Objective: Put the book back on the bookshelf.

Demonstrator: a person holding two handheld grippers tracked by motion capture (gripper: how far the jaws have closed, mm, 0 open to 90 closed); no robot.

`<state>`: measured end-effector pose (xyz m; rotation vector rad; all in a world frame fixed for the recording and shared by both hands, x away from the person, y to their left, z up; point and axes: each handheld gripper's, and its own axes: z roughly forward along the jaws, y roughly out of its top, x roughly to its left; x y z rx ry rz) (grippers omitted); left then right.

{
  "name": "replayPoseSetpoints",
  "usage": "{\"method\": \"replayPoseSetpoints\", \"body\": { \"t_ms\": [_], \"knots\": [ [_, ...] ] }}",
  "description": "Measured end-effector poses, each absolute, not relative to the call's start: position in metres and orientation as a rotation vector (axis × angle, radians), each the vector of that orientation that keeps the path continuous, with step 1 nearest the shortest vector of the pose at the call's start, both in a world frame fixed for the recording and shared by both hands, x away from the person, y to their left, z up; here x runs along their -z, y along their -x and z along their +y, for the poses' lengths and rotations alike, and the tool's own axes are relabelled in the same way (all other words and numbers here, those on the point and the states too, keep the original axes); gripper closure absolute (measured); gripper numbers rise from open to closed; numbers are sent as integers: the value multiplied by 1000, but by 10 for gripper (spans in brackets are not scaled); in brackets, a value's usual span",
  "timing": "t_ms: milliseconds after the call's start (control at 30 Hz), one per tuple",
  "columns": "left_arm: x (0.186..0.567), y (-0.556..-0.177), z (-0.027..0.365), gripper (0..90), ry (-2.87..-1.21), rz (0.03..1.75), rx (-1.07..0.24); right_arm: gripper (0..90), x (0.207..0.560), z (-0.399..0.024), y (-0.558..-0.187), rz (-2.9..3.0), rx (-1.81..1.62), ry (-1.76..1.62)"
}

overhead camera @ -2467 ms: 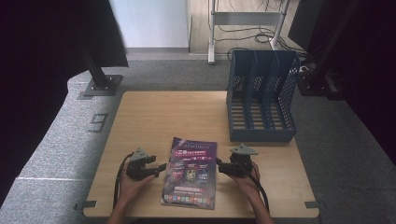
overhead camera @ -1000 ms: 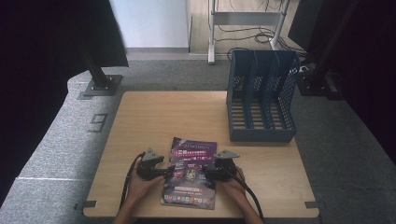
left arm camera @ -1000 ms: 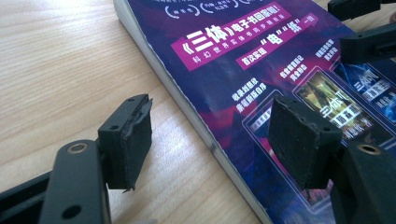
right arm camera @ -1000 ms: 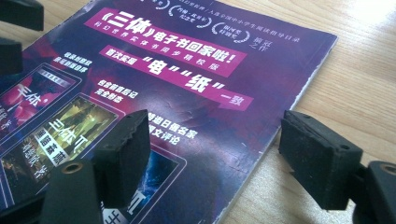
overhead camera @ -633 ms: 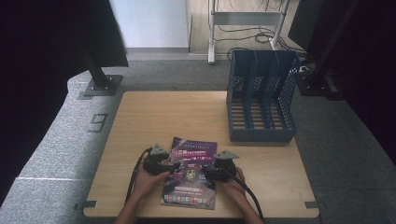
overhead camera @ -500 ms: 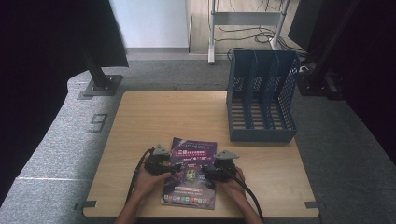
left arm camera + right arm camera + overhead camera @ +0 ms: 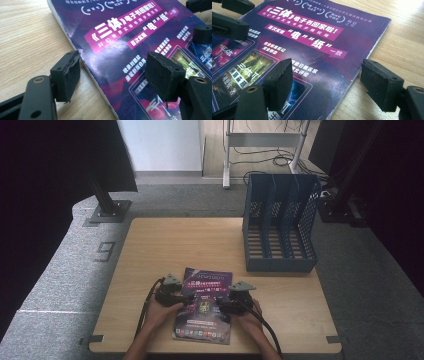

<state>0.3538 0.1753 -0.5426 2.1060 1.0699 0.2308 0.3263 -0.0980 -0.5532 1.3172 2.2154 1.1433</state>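
Note:
A purple magazine (image 7: 205,305) with pink and white print lies flat near the table's front edge. My left gripper (image 7: 188,298) reaches in from its left side. In the left gripper view this gripper (image 7: 112,72) is open and straddles the magazine's (image 7: 130,37) left edge, one pad over wood and one over the cover. My right gripper (image 7: 220,306) comes in from the right side. In the right gripper view it (image 7: 327,77) is open too, straddling the magazine's (image 7: 312,37) right edge. Neither gripper's pads press on the magazine.
A blue mesh file holder (image 7: 280,227) with three upright slots stands at the back right of the wooden table (image 7: 185,245). Bare wood stretches between it and the magazine. Black cables trail from both grippers over the front edge.
Both grippers have moved inward from beside the magazine until they straddle its side edges. In the last second the left one crept a little to the right; the magazine has not moved.

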Motion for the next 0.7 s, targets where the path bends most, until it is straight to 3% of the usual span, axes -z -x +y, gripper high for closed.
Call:
{"method": "replayPoseSetpoints", "body": {
  "t_ms": [400, 700],
  "knots": [
    [538, -350, 174, 323, -2051, 1077, -250, 260, 553, -98, -326, 2212, -1141, -1319],
    [529, -341, 169, 384, -2001, 954, -197, 260, 553, -98, -326, 2211, -1141, -1321]
  ]
}}
